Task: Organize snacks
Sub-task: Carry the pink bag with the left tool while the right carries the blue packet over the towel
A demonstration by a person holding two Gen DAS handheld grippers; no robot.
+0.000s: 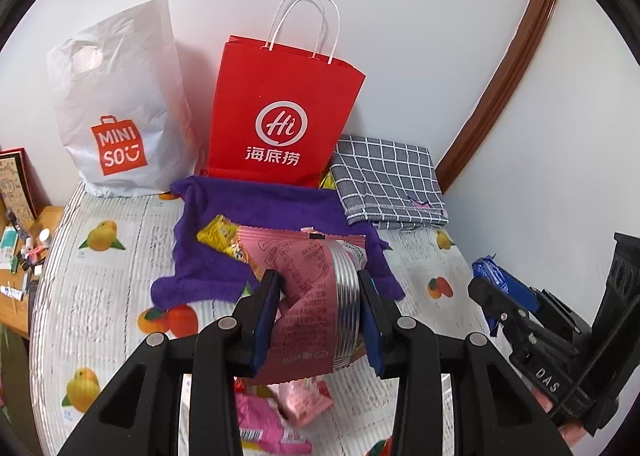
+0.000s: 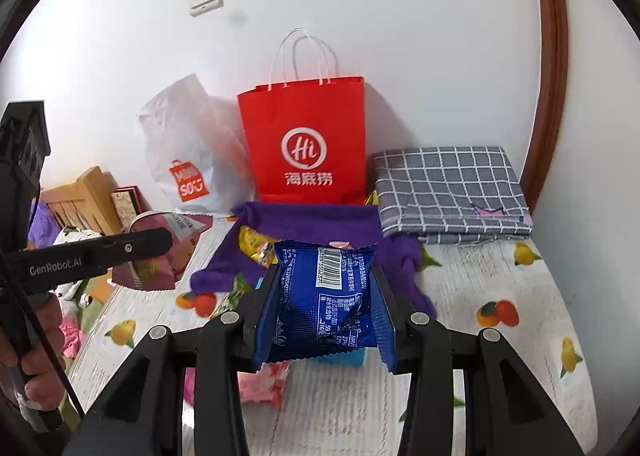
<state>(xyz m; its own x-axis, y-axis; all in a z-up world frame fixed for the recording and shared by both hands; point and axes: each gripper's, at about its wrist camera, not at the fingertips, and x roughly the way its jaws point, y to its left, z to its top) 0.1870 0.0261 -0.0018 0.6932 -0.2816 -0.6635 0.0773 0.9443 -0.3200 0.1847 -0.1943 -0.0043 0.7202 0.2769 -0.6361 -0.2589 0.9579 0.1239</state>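
My left gripper point(image 1: 318, 296) is shut on a pink snack packet point(image 1: 308, 296) and holds it above the table, in front of a purple cloth point(image 1: 256, 204). My right gripper point(image 2: 322, 296) is shut on a blue snack packet point(image 2: 328, 296), also held above the table. The blue packet also shows at the right of the left wrist view point(image 1: 494, 274), and the pink packet at the left of the right wrist view point(image 2: 160, 252). A yellow snack packet point(image 1: 218, 234) lies on the purple cloth. Pink packets point(image 1: 280, 408) lie on the table under the left gripper.
A red paper bag point(image 1: 280, 116) stands open against the wall behind the cloth, with a white Miniso plastic bag point(image 1: 120, 108) to its left. A folded grey checked cloth point(image 1: 388, 180) lies at the back right. The fruit-print tablecloth point(image 1: 100, 316) covers the table. Wooden furniture with small items point(image 1: 24, 248) stands left of the table.
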